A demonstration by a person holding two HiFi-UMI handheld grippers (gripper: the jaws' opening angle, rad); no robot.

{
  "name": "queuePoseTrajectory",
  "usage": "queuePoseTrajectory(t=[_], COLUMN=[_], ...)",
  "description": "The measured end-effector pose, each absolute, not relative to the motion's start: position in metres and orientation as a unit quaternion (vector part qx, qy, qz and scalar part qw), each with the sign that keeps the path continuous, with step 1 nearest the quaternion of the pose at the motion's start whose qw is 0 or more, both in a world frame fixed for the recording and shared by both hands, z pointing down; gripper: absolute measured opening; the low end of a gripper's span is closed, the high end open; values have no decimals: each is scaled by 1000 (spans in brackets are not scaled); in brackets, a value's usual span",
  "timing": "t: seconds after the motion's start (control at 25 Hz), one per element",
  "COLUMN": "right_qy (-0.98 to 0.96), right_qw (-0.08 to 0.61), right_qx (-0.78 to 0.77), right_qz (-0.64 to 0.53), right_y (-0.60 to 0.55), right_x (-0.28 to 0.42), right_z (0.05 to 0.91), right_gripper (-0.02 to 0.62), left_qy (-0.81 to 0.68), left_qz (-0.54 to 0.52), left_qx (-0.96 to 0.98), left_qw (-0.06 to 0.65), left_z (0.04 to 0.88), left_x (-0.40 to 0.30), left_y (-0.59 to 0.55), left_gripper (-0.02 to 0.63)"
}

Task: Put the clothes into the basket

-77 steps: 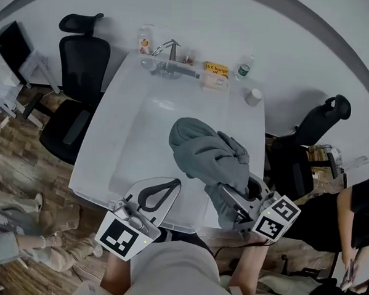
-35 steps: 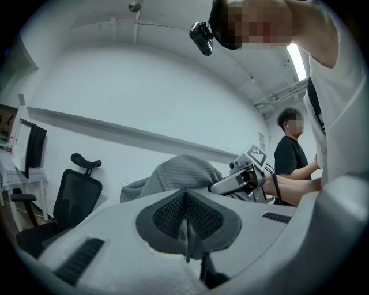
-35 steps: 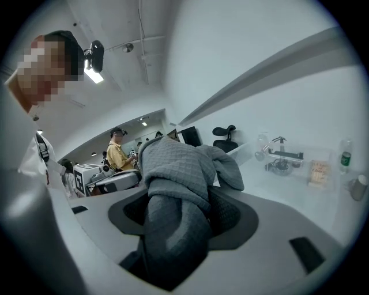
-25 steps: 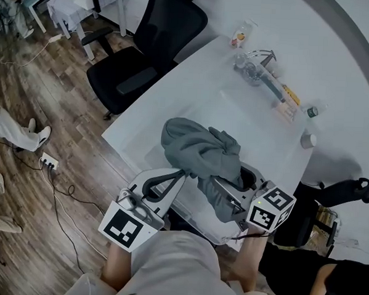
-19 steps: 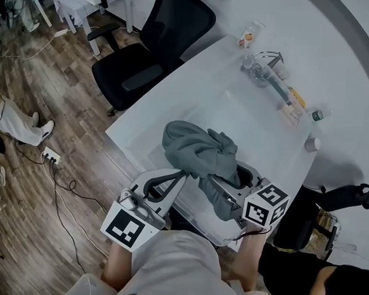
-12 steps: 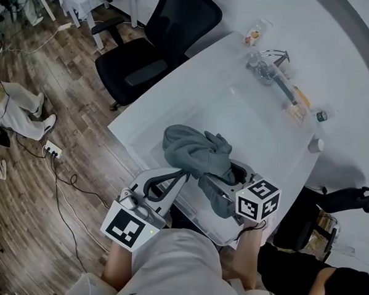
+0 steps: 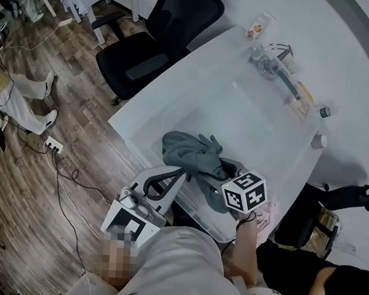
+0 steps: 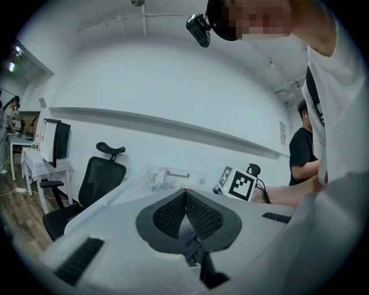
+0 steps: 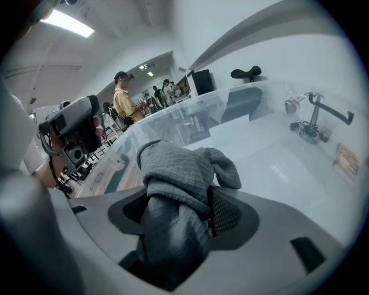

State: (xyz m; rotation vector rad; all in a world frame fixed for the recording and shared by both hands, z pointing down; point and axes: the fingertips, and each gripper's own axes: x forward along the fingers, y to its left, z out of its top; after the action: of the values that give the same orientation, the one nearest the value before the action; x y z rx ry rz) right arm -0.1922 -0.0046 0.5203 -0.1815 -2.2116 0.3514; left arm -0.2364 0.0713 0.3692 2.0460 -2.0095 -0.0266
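A grey waffle-knit garment point(image 7: 190, 153) hangs bunched over the near end of a clear plastic basket point(image 7: 247, 125) on the white table. My right gripper point(image 7: 223, 170) is shut on it, and the cloth point(image 9: 173, 167) fills the gap between its fingers and drapes over them. The right gripper point(image 9: 179, 199) points along the inside of the basket. My left gripper point(image 7: 178, 174) sits just left of the garment at the table's near edge. In the left gripper view, my left gripper point(image 8: 185, 195) has its pads meeting at the tip, with nothing between them.
A faucet-like fixture and small bottles point(image 7: 272, 56) stand at the table's far end, with a cup point(image 7: 319, 141) near the right edge. Black office chairs stand at the far left point(image 7: 153, 43) and right point(image 7: 348, 198). A power strip with cables point(image 7: 52, 148) lies on the wood floor.
My right gripper has turned and shifted left and down with the garment, which now sits lower and more bunched over the basket. The left gripper has stayed where it was.
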Motion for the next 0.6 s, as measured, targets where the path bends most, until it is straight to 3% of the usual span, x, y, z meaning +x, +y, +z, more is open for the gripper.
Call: queuePoseTrajectory(t=[0.28,0.6], right_qy=[-866,-852], right_qw=[479,509], right_qx=[-78,-80], right_qz=[119,88], right_y=[-3,1], right_x=[-184,-177], right_z=[550,560], right_gripper=[219,218], left_qy=[-695,-692], left_qz=[-7,0], left_qx=[705,708], left_qw=[143,145], left_z=[374,377], left_x=[-236,-234], left_y=[65,62], left_gripper=[6,6])
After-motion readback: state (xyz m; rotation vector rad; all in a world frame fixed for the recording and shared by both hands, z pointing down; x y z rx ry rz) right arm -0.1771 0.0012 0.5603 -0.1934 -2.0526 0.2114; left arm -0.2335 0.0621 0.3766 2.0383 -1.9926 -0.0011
